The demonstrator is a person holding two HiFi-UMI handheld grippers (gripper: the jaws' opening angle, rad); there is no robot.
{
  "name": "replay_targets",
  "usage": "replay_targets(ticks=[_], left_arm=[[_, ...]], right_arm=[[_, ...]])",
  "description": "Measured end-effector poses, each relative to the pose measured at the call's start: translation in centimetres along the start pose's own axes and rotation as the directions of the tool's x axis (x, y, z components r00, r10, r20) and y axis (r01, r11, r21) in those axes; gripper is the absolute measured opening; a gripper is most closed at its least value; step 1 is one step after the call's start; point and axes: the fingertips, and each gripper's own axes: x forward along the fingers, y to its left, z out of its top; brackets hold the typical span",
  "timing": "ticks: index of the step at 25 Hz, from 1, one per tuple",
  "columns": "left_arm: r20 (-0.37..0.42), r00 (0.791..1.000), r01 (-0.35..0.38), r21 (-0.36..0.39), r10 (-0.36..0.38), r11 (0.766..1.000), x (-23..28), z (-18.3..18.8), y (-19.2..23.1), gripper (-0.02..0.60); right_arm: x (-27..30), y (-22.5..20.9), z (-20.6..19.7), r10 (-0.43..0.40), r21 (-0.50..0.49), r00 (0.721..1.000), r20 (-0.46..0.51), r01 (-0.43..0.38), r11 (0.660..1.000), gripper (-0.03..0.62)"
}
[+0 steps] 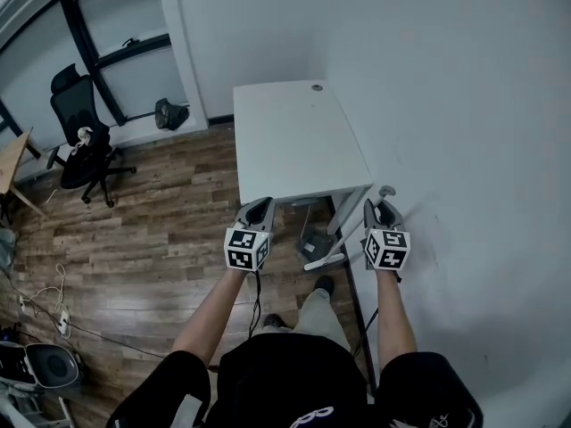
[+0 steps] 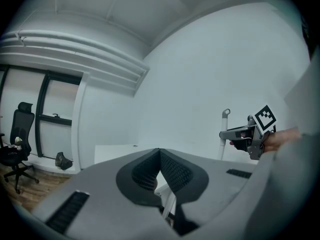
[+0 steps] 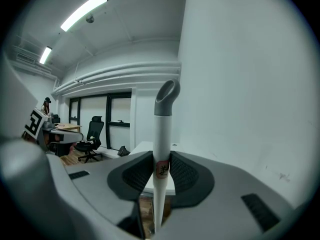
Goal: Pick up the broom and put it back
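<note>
Jaws of your right gripper (image 3: 161, 170) pinch the broom (image 3: 161, 134), a smooth white round pole, grey-capped; those of your left gripper (image 2: 160, 153) press together.

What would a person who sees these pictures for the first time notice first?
Most likely the white broom handle with its grey cap, which stands upright in the closed right tongs, close to the white wall. Next come the white desk ahead against that wall, and the black office chair far to the left on the wooden floor.
</note>
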Motion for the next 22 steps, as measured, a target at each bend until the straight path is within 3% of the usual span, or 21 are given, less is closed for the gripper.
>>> replay_targets(ticks=[8,22], left_arm=[[-0.042,0.997,0.057,-0.003,-0.057,0.998,1.4,-2.3,-2.9,0.008],[-0.093,0.991,0.09,-0.025,-0.092,0.996,3.9,-5.3,-5.2,0.006]], right_arm=[[-1.7,-1.9,-2.4,-0.037,0.001,0.998,-0.043,0.037,0.999,0.114],[-2.0,-5.1,-7.8,-0.068,0.003,0.989,-0.132,0.069,0.998,0.115]])
